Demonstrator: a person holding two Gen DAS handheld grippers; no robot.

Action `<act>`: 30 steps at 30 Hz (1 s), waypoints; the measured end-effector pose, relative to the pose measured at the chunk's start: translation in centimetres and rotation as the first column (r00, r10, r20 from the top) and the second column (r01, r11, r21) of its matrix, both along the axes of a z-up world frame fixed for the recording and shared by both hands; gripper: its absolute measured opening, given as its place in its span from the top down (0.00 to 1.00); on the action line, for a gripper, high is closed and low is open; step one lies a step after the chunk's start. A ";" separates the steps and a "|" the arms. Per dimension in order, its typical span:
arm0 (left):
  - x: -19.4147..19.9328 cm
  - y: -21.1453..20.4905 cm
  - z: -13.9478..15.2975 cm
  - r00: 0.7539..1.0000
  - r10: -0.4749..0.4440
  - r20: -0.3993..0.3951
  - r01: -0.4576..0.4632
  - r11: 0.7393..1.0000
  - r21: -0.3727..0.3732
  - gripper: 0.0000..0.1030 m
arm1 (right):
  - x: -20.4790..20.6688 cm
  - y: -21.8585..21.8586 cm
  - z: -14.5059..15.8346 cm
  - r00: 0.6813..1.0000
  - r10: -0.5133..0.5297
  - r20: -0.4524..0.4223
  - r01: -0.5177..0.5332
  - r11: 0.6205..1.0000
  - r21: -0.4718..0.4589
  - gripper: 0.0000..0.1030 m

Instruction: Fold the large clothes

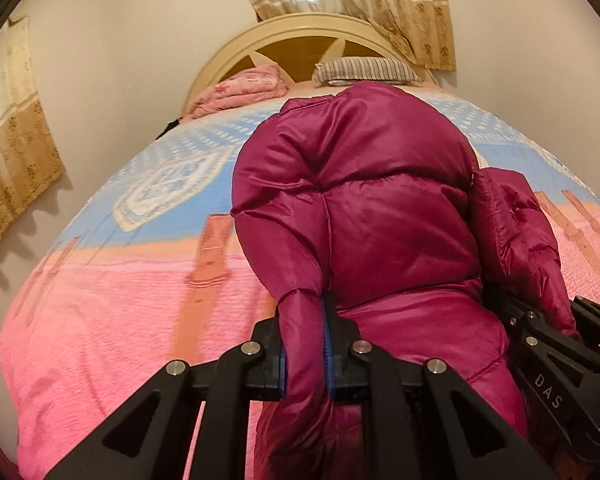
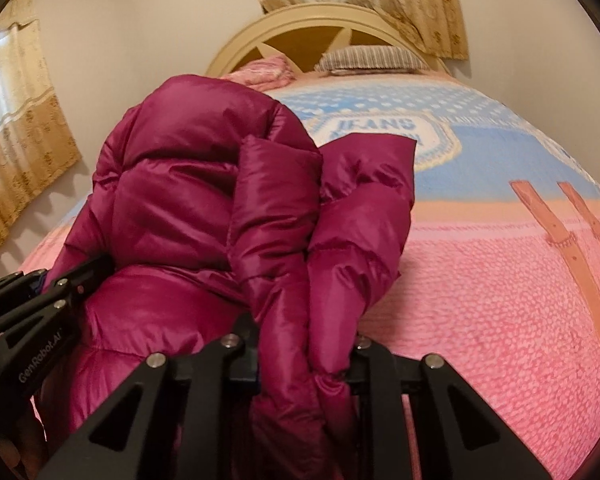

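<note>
While clamped on bunched hem folds, left claw point(image 1: 305, 344) and right claw point(image 2: 306, 354) lifting magenta puffer jacket point(image 1: 356, 200) off pink-and-blue bed point(image 1: 100, 320); slick padded fabric liable to slip free, spoiling the fold; pillow point(image 1: 366, 69) beyond.

A bed point(image 1: 100, 320) with a cream arched headboard carries a pink-and-blue patterned bedspread point(image 2: 500, 300), on which lie a bunched magenta puffer jacket point(image 1: 360, 200), a folded pink blanket point(image 1: 240, 94) and a striped pillow point(image 1: 364, 70) (both by the headboard).
</note>
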State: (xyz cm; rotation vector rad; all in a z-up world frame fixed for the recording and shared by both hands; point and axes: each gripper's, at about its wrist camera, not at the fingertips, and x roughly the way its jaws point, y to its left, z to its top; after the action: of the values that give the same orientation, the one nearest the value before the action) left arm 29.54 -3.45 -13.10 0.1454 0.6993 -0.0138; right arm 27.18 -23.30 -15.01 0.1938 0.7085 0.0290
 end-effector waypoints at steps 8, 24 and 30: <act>-2.3 4.7 1.2 0.998 0.069 0.014 -0.068 0.997 -0.040 0.87 | -0.3 4.2 1.7 0.996 0.085 0.033 -0.084 0.996 -0.022 0.78; -5.3 11.7 1.4 0.984 0.178 0.023 -0.177 0.982 -0.067 0.87 | 0.3 9.8 2.1 0.971 0.235 0.047 -0.231 0.970 -0.075 0.78; -5.9 14.4 0.9 0.976 0.217 0.011 -0.215 0.973 -0.078 0.87 | 0.7 11.9 1.9 0.957 0.289 0.034 -0.284 0.954 -0.095 0.78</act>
State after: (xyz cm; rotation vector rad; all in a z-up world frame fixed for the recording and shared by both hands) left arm 23.68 10.96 -12.19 -0.0046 0.6913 0.1689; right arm 27.92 -11.42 -13.16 0.0029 0.6839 0.2784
